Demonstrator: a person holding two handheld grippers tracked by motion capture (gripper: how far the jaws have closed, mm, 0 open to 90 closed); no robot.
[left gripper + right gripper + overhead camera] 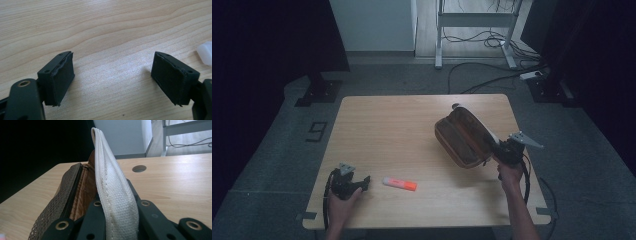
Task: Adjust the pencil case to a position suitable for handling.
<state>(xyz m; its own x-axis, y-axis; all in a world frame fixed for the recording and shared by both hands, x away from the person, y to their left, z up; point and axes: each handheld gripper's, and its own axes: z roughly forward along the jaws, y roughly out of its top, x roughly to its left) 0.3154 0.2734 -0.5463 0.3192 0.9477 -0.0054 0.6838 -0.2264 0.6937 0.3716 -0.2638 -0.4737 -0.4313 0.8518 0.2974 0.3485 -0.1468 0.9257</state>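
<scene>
A brown pencil case [462,137] lies unzipped on the right half of the wooden table [387,125], with its mouth tilted up. My right gripper [501,150] is shut on the case's white fabric side [112,185], and the brown lining [83,192] shows to the left of the jaws. An orange highlighter [399,183] with a white cap [205,52] lies near the front edge. Just left of it rests my left gripper [360,183], open [112,75], with bare wood between its pads.
A round hole [139,168] sits in the tabletop beyond the case. On the floor behind are a white desk frame [474,20], loose cables [482,75] and black stand bases [317,92]. A "9" marker [316,131] lies left of the table.
</scene>
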